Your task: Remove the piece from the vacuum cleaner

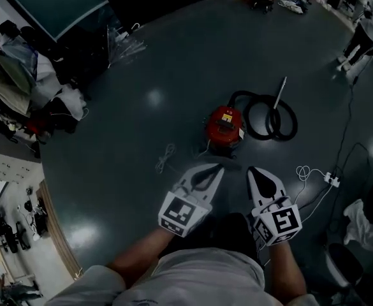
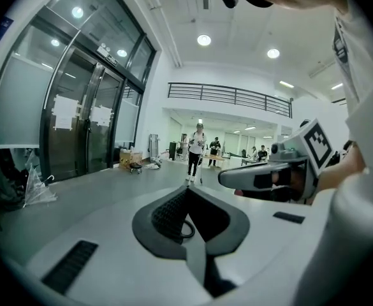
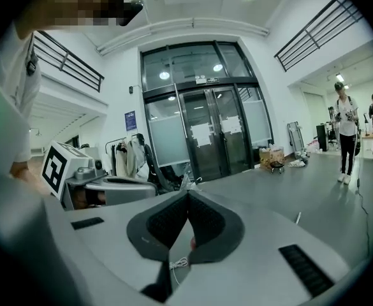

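Sitting on the floor (image 1: 173,62) at frame centre, the vacuum (image 1: 224,127) looks heavy; its hose (image 1: 294,116) looks floppy, the wand (image 1: 280,91) stiff, light, best gripped mid-shaft. Left gripper (image 1: 215,168) and right gripper (image 1: 252,171) below: jaws clenched, empty.

The left tool (image 1: 218,166) and right tool (image 1: 252,169) are pale grey, wedge-shaped plastic shells with black ribbed rubber pads (image 2: 168,212) and dark slotted vents (image 2: 71,266). Each bears a white cube (image 1: 178,213) with black square markers. The person wears a light grey short-sleeved T-shirt (image 1: 199,276).
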{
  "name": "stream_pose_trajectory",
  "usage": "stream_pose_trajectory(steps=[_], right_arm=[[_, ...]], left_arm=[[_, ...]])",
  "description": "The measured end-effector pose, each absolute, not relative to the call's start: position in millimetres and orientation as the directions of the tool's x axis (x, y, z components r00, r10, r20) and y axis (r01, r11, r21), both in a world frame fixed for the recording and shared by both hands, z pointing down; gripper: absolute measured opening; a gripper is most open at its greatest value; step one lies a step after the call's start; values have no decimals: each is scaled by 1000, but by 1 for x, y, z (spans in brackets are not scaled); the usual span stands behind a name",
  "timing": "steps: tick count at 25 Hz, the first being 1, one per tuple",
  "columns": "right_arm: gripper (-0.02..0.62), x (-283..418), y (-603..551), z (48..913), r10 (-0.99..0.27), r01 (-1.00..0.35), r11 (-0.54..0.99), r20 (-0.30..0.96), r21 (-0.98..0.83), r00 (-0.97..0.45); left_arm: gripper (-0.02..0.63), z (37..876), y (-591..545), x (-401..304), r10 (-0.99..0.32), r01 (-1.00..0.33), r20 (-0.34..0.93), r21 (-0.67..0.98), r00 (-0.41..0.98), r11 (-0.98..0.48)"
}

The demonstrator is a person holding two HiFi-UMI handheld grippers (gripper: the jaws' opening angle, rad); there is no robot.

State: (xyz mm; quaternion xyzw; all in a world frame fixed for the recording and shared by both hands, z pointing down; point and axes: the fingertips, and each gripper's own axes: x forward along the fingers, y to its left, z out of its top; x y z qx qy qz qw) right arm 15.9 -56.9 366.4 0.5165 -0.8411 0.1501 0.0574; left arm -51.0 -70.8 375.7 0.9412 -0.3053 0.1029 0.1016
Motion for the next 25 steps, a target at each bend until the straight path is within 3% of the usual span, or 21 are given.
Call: stream_pose_trajectory(steps=[13,25], right_arm=[[16,44,-169,534,-786,-877,443,392,-185,-479],[22,45,-191,789,-545,-767,601,585,-227,-600]], left_arm=[[8,479,-185,-22,-542,-593,265,179,798,-785],[6,624,-245,-3,-548,-613,297,204,782,-764]])
